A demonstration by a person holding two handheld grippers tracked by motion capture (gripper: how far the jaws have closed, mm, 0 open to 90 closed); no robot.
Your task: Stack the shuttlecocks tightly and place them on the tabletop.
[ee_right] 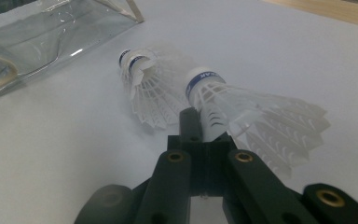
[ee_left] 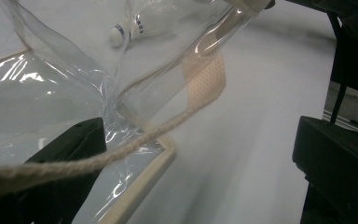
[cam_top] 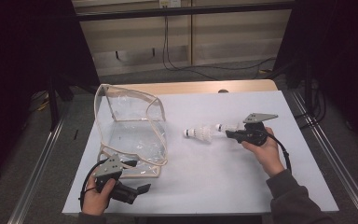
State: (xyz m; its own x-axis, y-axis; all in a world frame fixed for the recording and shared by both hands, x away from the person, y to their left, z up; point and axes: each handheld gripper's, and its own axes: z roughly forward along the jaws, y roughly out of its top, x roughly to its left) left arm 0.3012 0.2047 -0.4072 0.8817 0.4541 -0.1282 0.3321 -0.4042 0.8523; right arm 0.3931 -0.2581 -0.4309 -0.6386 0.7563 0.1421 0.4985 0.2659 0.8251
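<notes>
A clear plastic bag (cam_top: 130, 126) with beige trim and a cord handle (ee_left: 135, 142) stands open on the left of the white table. My left gripper (cam_top: 140, 175) sits at the bag's near corner. Its jaws (ee_left: 198, 126) are wide open, with the bag's edge and the cord lying between them. My right gripper (cam_top: 229, 133) is shut on the feather stems of a white shuttlecock (ee_right: 242, 107), held just above the table with its cork pointing at the bag. A second shuttlecock (cam_top: 198, 134) lies on the table beside it, between the held one and the bag.
The white cover (cam_top: 214, 177) spans most of the table, and a strip of bare wood (cam_top: 205, 87) shows at the far edge. Metal rails (cam_top: 328, 149) run along both sides. Cables (cam_top: 182, 65) lie on the floor beyond.
</notes>
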